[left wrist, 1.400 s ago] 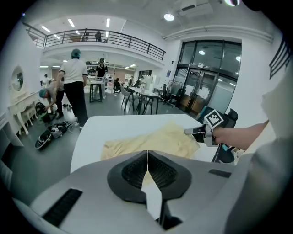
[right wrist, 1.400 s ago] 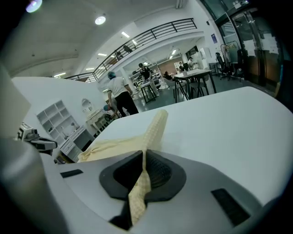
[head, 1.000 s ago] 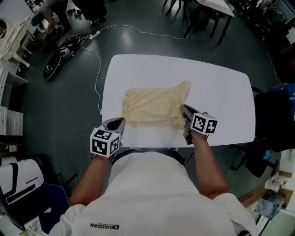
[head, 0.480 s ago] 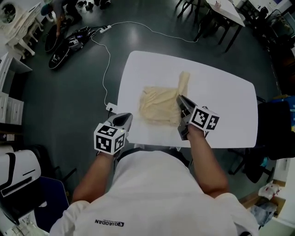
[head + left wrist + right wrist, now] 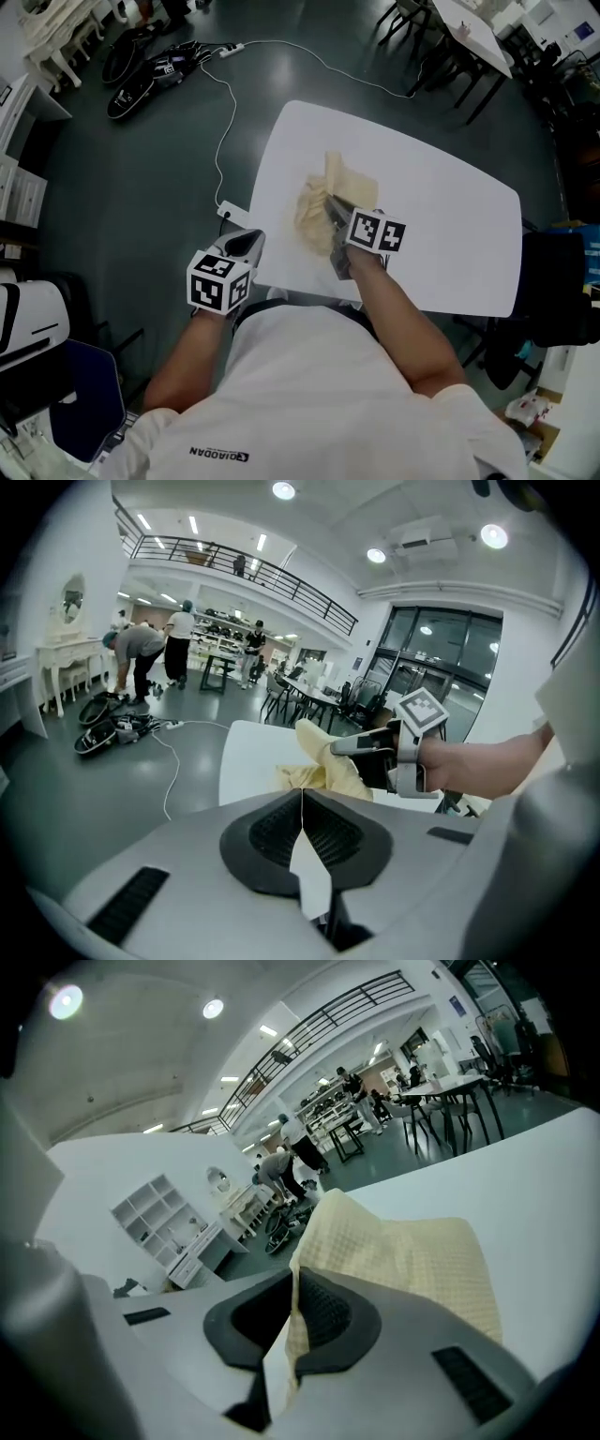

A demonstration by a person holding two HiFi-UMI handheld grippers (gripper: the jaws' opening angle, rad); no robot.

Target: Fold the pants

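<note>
The pale yellow pants (image 5: 314, 211) lie bunched on the white table (image 5: 441, 216), near its left side. My right gripper (image 5: 330, 202) is shut on a fold of the cloth and holds it lifted above the rest. In the right gripper view the waffle-textured pants (image 5: 403, 1260) run out from between the closed jaws of that gripper (image 5: 295, 1312). My left gripper (image 5: 249, 242) hovers at the table's near left edge, off the cloth. Its jaws (image 5: 302, 803) meet with nothing between them. From there I see the pants (image 5: 323, 761) and the right gripper (image 5: 345, 746) ahead.
A cable (image 5: 223, 103) with a power strip runs over the grey floor left of the table, past bags (image 5: 141, 80). Chairs and tables (image 5: 450, 37) stand beyond the far side. A dark chair (image 5: 553, 281) is at the right. People (image 5: 141, 653) stand far off.
My right gripper has carried the pants' right side leftwards over the rest, so the cloth now looks narrow and bunched. The left gripper has shifted a little along the near edge.
</note>
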